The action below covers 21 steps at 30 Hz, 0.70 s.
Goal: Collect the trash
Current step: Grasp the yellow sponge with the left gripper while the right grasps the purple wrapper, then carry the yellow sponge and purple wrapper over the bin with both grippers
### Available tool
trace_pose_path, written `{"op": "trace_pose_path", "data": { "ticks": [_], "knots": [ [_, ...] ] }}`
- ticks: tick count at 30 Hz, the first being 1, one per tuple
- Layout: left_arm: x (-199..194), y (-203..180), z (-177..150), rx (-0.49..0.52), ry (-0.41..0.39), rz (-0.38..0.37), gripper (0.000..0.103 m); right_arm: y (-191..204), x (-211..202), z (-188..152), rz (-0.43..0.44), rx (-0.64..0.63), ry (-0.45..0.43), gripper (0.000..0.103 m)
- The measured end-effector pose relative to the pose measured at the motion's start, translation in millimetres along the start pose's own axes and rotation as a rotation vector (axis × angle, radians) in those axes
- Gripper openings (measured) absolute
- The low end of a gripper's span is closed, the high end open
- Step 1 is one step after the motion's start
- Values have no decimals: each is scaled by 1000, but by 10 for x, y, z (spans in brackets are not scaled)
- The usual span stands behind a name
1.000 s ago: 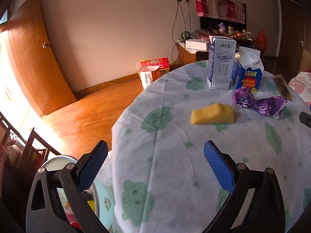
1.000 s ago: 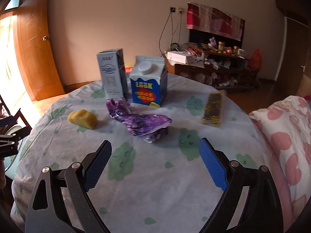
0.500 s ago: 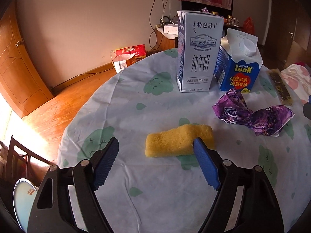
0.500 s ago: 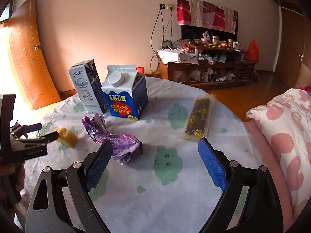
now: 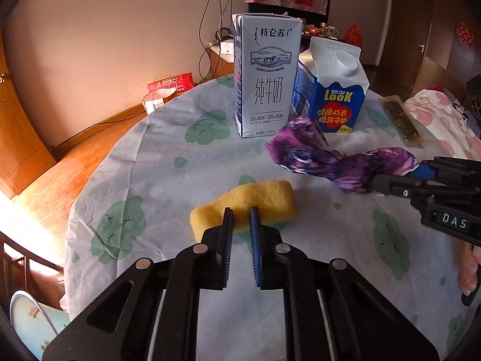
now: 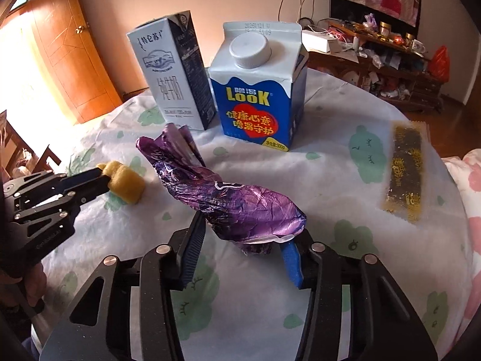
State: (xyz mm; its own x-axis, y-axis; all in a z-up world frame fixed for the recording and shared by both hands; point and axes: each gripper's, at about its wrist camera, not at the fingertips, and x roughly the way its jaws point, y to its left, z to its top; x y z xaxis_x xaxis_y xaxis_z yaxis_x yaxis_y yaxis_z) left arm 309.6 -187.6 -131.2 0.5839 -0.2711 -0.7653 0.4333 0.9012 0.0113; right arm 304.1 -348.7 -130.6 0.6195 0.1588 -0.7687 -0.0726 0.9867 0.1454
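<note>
Now left gripper (image 5: 240, 210) pinching yellow sponge (image 5: 258, 198) (lying crosswise), right gripper (image 6: 243, 234) closing on purple wrapper (image 6: 228, 198)

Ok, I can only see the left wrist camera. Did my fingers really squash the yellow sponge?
Observer: Yes. In the right wrist camera, the left gripper pinches the yellow sponge so hard that a small lump bulges out on the far side of the fingers.
Operator: And has the other one got the purple wrapper?
Observer: The right gripper has just been closing its fingers, and the near end of the purple wrapper sits between them, touching both.
Operator: What's on the tall milk box's other side?
Observer: The tall milk carton has a dark side panel with small print, too small to read.
</note>
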Motion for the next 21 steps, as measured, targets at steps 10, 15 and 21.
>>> {"op": "trace_pose_path", "data": {
  "ticks": [10,15,21],
  "knots": [
    [-552,340,-225,-74,-46,49,6,296,-293,-87,7,-9,-83,12],
    [-879,499,-396,-116,-77,93,6,396,-514,-193,42,-20,-143,10],
    [-1212,629,-682,-146,-104,143,6,582,-702,-358,93,-33,-188,10]
  ]
}}
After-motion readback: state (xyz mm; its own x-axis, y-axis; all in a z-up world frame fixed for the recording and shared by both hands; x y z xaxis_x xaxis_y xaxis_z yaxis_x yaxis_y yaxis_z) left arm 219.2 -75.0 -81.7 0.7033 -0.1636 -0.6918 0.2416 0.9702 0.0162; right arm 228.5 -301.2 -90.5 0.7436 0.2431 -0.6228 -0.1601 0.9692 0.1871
